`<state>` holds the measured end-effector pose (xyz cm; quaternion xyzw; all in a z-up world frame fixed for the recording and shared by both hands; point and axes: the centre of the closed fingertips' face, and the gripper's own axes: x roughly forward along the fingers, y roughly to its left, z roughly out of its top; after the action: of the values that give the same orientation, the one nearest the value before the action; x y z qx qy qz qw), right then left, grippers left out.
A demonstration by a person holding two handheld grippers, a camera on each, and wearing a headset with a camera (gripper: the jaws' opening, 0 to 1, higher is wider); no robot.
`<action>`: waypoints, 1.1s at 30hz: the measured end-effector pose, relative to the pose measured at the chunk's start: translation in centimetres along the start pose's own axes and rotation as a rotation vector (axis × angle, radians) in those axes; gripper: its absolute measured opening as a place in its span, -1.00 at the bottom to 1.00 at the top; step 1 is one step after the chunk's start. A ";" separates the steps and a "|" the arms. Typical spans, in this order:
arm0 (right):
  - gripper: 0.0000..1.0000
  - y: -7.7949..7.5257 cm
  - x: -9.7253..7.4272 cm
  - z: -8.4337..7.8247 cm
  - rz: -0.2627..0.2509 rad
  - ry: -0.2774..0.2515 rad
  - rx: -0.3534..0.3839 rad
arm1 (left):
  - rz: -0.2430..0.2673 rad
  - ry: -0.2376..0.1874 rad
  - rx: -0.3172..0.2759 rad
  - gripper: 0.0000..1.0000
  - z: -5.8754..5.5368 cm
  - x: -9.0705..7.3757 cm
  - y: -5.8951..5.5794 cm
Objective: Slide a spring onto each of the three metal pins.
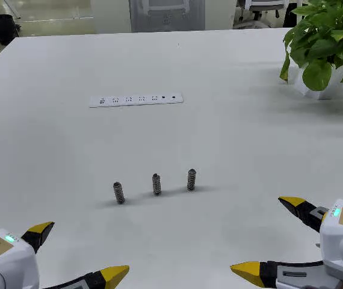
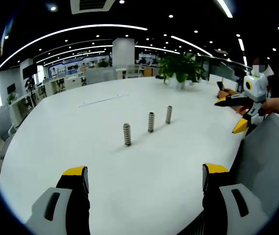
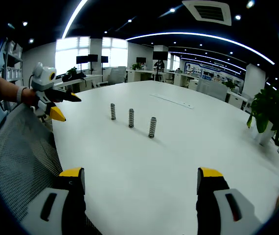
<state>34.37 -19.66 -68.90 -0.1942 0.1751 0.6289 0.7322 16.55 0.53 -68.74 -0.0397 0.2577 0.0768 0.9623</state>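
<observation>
Three upright pins stand in a row on the white table, each with a coiled spring around it: left spring, middle spring, right spring. The same row appears as spring, spring and spring in the left gripper view, and as spring, spring and spring in the right gripper view. My left gripper is open and holds nothing, near the front left. My right gripper is open with nothing in it, at the front right.
A white power strip lies flat beyond the pins. A potted green plant stands at the far right corner. A mesh chair back sits beside the table's near edge. Office desks and chairs fill the background.
</observation>
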 end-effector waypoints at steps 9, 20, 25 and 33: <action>0.93 0.0 0.0 0.0 0.001 0.002 -0.003 | 0.004 -0.004 -0.003 0.97 0.0 -0.1 0.2; 0.93 0.0 0.1 0.0 0.003 0.002 -0.003 | 0.009 -0.004 -0.005 0.96 0.1 -0.1 0.3; 0.93 -0.1 0.1 -0.1 0.003 0.003 -0.003 | 0.011 -0.005 -0.004 0.96 0.1 -0.1 0.3; 0.93 0.1 0.2 -0.2 0.007 0.009 -0.005 | 0.008 -0.002 -0.002 0.96 0.0 0.0 0.4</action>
<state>34.34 -19.62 -69.17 -0.1982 0.1774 0.6311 0.7287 16.50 0.89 -68.72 -0.0397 0.2570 0.0809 0.9622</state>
